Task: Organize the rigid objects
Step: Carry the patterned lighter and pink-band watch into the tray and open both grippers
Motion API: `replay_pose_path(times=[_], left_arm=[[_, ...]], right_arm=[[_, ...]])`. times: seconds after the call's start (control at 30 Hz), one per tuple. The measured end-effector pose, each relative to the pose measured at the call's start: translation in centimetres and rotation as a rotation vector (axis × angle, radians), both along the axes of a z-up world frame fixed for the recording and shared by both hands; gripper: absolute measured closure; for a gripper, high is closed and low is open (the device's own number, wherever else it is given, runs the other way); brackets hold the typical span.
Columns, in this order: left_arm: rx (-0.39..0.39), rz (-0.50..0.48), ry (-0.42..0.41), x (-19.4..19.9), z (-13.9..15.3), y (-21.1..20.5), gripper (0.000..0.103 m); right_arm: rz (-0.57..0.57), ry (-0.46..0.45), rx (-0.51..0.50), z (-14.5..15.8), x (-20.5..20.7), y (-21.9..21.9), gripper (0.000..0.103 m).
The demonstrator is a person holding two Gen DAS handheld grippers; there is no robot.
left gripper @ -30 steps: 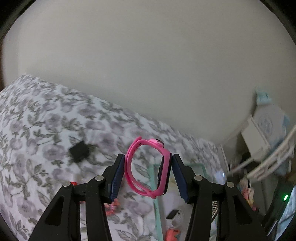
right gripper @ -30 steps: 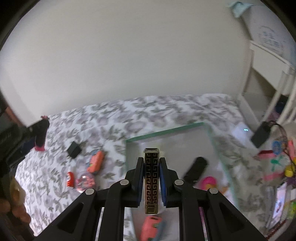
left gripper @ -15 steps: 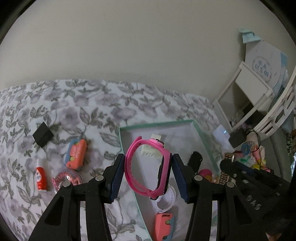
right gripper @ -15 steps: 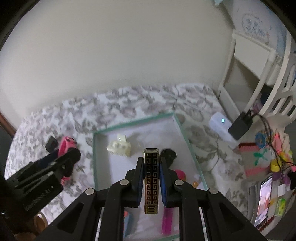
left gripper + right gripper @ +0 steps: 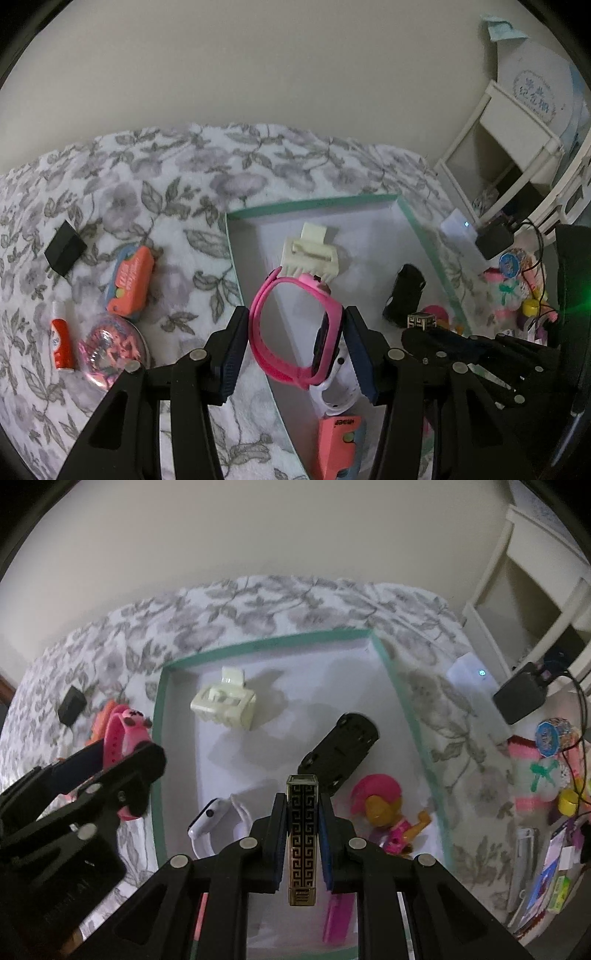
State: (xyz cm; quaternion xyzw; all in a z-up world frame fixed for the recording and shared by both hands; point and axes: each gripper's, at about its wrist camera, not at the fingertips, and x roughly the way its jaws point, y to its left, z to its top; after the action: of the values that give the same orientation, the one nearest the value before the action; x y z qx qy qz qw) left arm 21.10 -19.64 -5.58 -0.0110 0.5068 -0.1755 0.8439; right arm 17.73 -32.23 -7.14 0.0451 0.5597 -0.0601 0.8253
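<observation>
- The left gripper [image 5: 295,343] clamps a pink watch [image 5: 291,332] by its band and face, the loop upright between the blue pads, over the left edge of the green-rimmed tray [image 5: 314,206].
- The right gripper [image 5: 302,834] is squeezed narrow on a black-and-gold patterned bar [image 5: 301,838], held upright above the tray's near half.
- Just beyond the grippers, a white watch [image 5: 210,818], a pink-haired doll [image 5: 384,808] and a coral case [image 5: 338,439] lie in the tray.
- Further in lie a black toy car [image 5: 343,749] and a cream hair claw [image 5: 223,701].
- Left of the tray, on the floral blanket [image 5: 184,173], are a second coral case [image 5: 131,280], a clear globe [image 5: 110,347], a small red bottle [image 5: 61,343] and a black cube [image 5: 64,251].
</observation>
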Motion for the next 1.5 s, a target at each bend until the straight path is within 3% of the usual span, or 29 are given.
replay_pose_path(times=[0.83,1.23,1.33,1.43,1.5], left_arm=[[0.004,-0.011,0.086,0.4,-3.2,-0.4,0.048],[0.009,-0.003,0.086,0.4,-2.6,-0.3,0.043],[0.005,-0.003,0.082,0.4,-2.2,-0.3,0.042],[0.006,0.003,0.078,0.4,-1.9,-0.1,0.042],[0.005,0.011,0.074,0.4,-1.7,0.1,0.042]], right_arm=[[-0.015,0.078,0.045,-4.7,1.2,0.7,0.086],[-0.011,0.079,0.043,-4.4,1.3,0.7,0.085],[-0.013,0.071,0.038,-3.9,1.3,0.6,0.081],[-0.016,0.057,0.02,-3.2,1.3,0.6,0.062],[-0.019,0.045,0.014,-2.7,1.2,0.5,0.06]])
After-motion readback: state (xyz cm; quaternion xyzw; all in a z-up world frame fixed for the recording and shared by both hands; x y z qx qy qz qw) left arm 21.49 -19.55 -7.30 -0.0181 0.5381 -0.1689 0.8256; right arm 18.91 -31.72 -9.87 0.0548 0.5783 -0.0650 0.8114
